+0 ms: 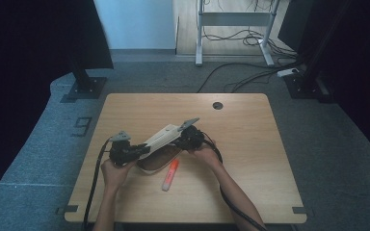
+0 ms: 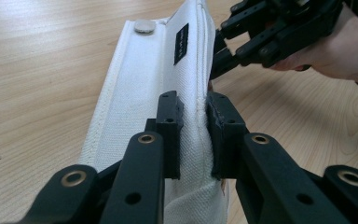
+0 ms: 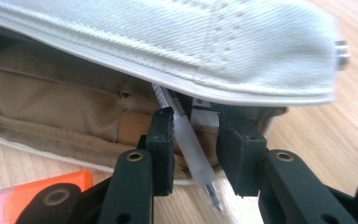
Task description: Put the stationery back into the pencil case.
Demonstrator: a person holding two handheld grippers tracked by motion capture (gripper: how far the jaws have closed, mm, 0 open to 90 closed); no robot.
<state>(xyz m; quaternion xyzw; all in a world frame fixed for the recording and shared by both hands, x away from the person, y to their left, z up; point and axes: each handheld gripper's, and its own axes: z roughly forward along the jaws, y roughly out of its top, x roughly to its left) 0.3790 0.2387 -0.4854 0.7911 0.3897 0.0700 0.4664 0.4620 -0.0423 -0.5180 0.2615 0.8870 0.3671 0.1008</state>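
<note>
The white canvas pencil case (image 1: 160,139) is lying open near the middle of the wooden tabletop (image 1: 250,144), with its flap being lifted up off the tan-lined body. In the high view the left gripper (image 1: 142,150) is coming in from the near left, and the person's left hand (image 1: 113,172) is wrapping around its grip. In the left gripper view its jaws are pinching the raised white flap (image 2: 186,88) between them, pressing the cloth on both sides; a metal snap button (image 2: 144,26) and a small black label (image 2: 181,43) are showing on the flap farther off.

The right gripper (image 1: 179,141) is sitting at the far right end of the case, held by the right hand (image 1: 206,155). In the right gripper view its jaws are standing apart around a translucent pen (image 3: 189,144), which is slanting out of the case's tan interior (image 3: 51,107) beneath the white flap. The pen is lying close against one jaw and well off the other, so it is passing between the jaws without being clamped.

An orange highlighter (image 1: 170,174) is lying on the tabletop just near of the case, pointing toward the person, and its orange end is also showing at the lower left of the right gripper view.
</note>
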